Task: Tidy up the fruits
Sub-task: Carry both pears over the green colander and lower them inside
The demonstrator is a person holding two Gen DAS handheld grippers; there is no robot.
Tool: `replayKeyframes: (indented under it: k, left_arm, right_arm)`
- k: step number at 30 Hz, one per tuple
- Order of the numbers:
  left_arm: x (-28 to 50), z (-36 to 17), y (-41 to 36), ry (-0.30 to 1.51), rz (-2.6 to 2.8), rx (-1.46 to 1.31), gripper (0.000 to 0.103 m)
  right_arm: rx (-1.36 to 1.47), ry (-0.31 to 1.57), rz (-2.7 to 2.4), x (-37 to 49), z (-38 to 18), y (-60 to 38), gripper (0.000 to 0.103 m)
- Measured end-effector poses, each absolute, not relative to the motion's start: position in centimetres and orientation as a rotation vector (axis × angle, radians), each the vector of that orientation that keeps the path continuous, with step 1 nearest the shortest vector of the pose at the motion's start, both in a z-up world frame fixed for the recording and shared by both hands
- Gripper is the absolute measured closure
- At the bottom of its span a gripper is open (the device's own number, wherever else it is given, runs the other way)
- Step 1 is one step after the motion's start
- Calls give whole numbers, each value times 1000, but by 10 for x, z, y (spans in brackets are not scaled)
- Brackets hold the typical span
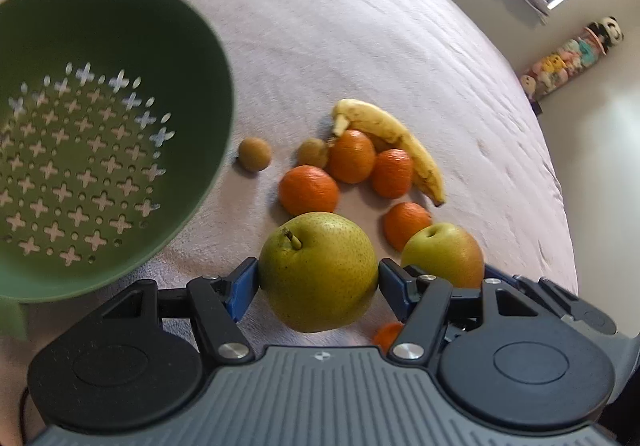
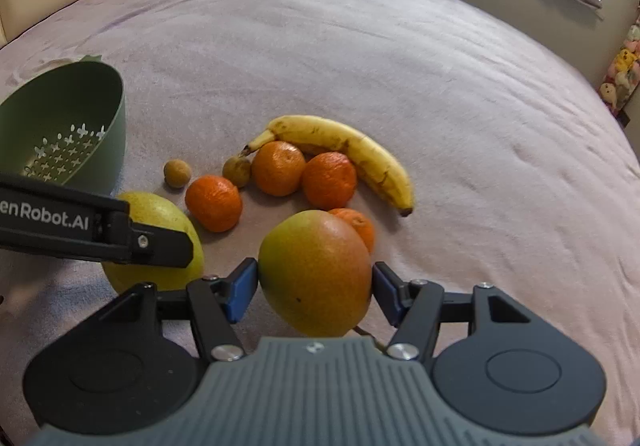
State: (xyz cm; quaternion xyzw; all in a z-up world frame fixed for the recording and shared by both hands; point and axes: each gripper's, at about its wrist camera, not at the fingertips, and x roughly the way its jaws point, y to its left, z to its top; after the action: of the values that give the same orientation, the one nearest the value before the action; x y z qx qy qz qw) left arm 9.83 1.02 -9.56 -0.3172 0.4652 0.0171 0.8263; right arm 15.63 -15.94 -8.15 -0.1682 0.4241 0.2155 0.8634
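Beside the colander [image 1: 192, 46], our left hand-held gripper [image 1: 318, 282] clamps a firm, smooth pear [image 1: 318, 274]; right hand-held gripper [image 2: 314, 282] holds an apple [image 2: 314, 270] mid-girth.

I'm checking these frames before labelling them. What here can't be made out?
- Left wrist view: an orange fruit is mostly hidden behind the left gripper holding the yellow-green pear.
- Left wrist view: the green perforated plastic colander is blurred and cut off by the left edge.
- Right wrist view: the pear is partly covered by the other gripper's black arm.
- Right wrist view: one orange sits half hidden behind the red-green apple.
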Motion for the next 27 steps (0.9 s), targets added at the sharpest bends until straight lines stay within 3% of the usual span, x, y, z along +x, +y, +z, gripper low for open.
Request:
replayKeyframes:
  k: [15,27]
  left_arm:
    - [69,-2,22,807,-9,-399,28]
    - [57,21,65,804,168,-202,28]
  right_arm:
    - [-341,719,555,119,-16,-143,43]
    - [-487,632,769,105,2,-63,43]
